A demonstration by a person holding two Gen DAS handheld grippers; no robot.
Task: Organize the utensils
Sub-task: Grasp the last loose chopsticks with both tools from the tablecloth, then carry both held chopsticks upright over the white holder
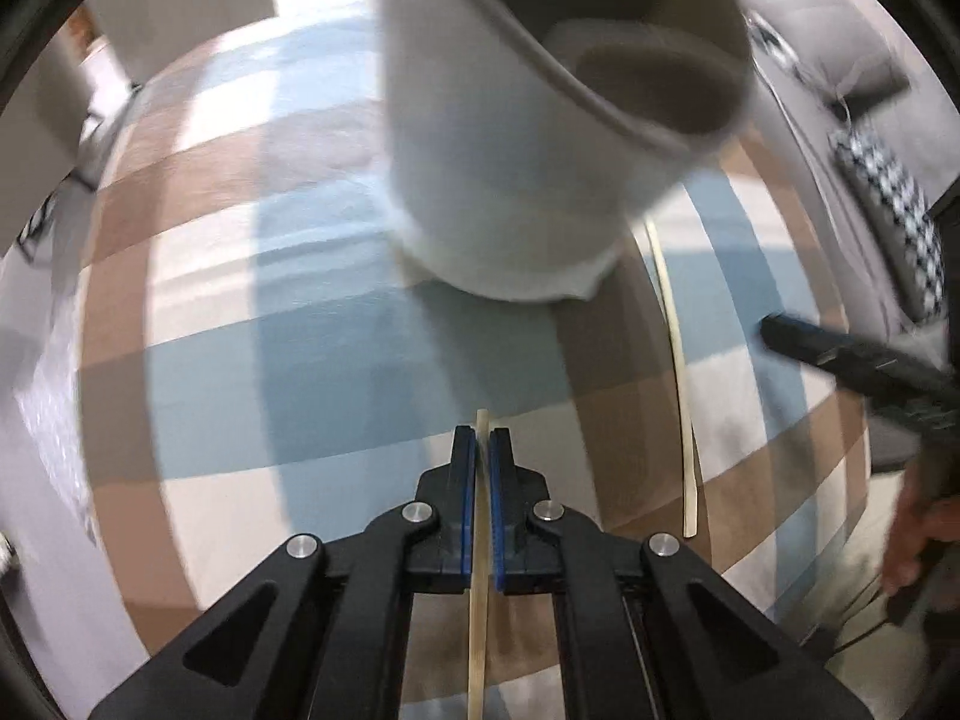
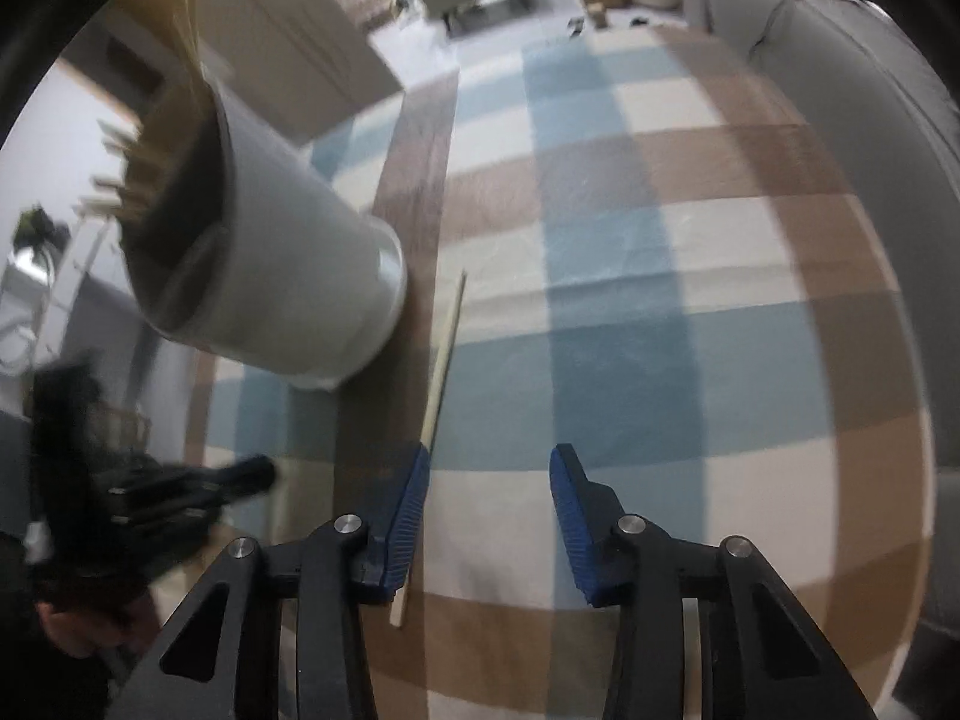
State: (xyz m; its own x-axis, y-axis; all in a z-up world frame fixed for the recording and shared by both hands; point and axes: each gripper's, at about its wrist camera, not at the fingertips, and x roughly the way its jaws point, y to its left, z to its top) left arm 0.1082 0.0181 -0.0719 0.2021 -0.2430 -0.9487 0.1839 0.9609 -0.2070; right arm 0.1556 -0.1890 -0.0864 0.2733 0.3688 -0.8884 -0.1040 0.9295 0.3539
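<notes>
The left gripper [image 1: 483, 438] pinches a chopstick [image 1: 478, 612] near the cup [image 1: 504, 180]; the right gripper [image 2: 489, 462] gapes wide over a loose stick [image 2: 441, 360] on the cloth [image 2: 750, 360]. A tilted entry could clip the rim, tipping the cup

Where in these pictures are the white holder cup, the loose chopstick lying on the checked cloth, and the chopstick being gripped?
white holder cup [image 2: 288, 276], right wrist view, on its outer side wall.
loose chopstick [image 2: 441, 360], right wrist view, mid-shaft.
gripped chopstick [image 1: 478, 600], left wrist view, shaft behind the blue pads.
</notes>
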